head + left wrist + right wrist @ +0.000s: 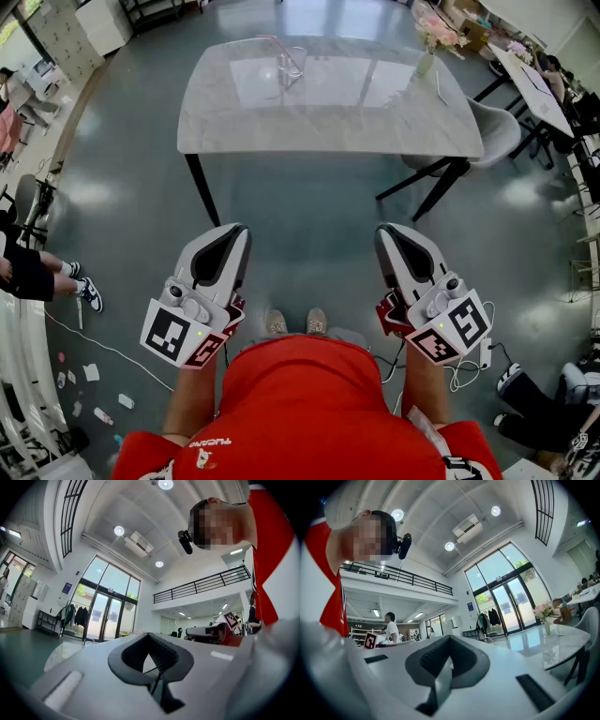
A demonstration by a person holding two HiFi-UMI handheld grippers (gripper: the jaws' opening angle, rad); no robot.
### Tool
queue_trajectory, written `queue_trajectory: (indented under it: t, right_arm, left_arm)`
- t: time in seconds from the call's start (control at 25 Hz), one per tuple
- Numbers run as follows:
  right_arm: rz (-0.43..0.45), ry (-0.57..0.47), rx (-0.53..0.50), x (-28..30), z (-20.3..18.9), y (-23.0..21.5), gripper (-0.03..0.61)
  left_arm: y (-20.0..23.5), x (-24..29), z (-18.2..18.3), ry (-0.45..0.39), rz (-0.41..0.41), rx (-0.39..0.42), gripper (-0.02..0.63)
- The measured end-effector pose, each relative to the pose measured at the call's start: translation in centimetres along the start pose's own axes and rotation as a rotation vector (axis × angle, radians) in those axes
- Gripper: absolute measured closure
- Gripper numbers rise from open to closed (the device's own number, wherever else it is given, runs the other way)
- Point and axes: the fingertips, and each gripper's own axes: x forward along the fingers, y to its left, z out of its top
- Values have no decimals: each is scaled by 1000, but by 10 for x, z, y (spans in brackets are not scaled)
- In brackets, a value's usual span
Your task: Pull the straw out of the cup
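Both grippers sit close to the person's body, well short of the table [328, 122]. The left gripper [240, 229] has its jaws together w/ nothing between them, and the right gripper [384, 231] looks the same: jaws closed, empty. The cup [292, 66] stands on the far side of the table, a bit left of centre and well apart from both grippers. A flower vase [427, 62] stands farther right, not near it. The straw [274, 47] is thin and pinkish and leans out of the cup, top end tipped up and to the left. It's too small from here to tell if it has a bend or flex joint. Handling, as a guess: the straw is v. light, prob. thin plastic, so it kinks or flattens if pinched hard and slips if pinched too soft; light squeeze only. Best hold is prob. on the exposed length above the rim, not the very tip, then draw it out along its own lean rather than straight up. The cup looks clear, glass or hard plastic, can't tell which, and its contents can't be made out. If it's light it may tip or slide on the glossy tabletop when the straw drags on the rim. One gripper steadying the cup at its side wall and the other on the straw seems the safe split. No contact w/ either thing yet, so the approach comes first.
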Motion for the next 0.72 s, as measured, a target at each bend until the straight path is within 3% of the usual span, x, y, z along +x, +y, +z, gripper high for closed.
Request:
queue_trajectory:
  t: [0.72]
  right_arm:
    - [12, -10, 26, -5, -1, -7, 578]
  left_arm:
    - [-4, 1, -3, 4, 22, 6, 609]
